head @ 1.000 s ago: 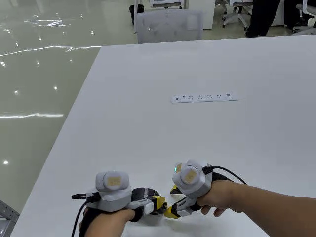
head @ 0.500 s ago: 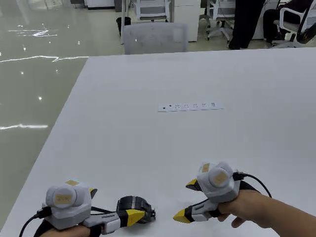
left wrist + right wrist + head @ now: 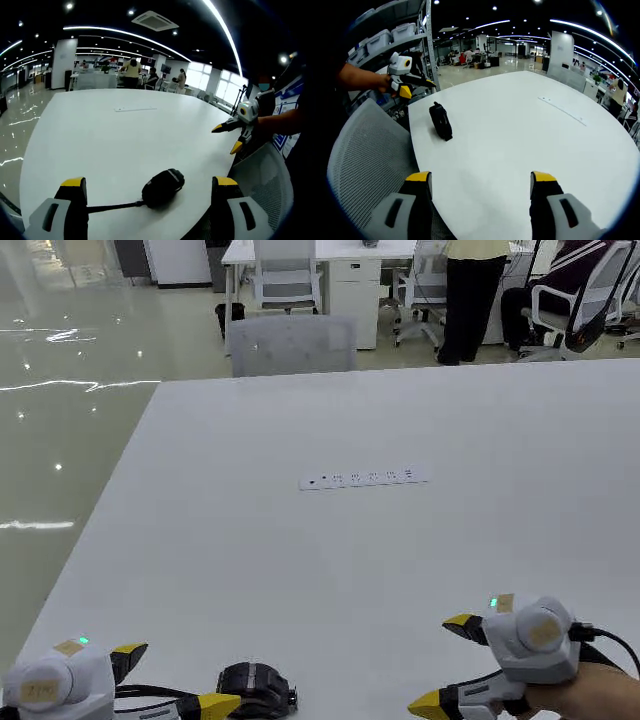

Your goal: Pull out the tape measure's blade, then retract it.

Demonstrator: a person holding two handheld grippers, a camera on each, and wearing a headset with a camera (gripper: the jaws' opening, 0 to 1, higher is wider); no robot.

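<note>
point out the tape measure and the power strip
tape measure (image 3: 255,687), head view, top of its black case
power strip (image 3: 363,479), head view, middle of its white body

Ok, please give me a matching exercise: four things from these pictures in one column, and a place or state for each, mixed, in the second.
1 tape measure
2 power strip
3 right gripper
4 grey chair

a beyond the far edge of the table
b open, holding nothing
c black, beside the left gripper
d lying flat mid-table

Pairs: 1-c, 2-d, 3-b, 4-a
</note>
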